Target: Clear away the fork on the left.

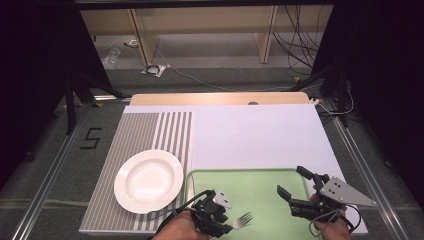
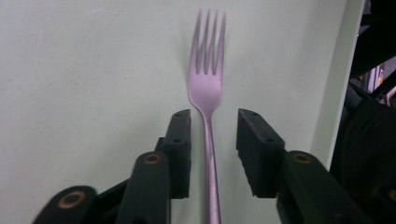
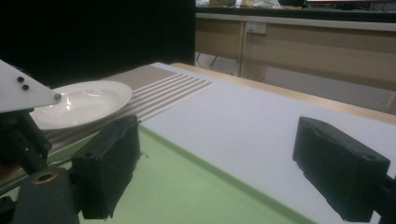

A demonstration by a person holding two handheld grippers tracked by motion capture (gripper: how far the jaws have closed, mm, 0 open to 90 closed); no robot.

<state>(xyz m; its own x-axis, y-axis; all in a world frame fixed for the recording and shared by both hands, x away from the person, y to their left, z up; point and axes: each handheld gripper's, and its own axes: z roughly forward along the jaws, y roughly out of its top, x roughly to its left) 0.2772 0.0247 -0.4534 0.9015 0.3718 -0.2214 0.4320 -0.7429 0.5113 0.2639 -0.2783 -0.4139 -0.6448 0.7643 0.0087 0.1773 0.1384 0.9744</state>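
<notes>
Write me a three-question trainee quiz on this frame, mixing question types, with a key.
1. True or false: the fork lies on the green tray, its handle running between the left hand-held gripper's jaws.
2. Multiple choice: the white plate sits on (A) the green tray, (B) the striped mat, (C) the floor.
3. Fill in: the right hand-held gripper's jaws stand ____ with nothing between them.

Key: 1 true; 2 B; 3 open.
</notes>
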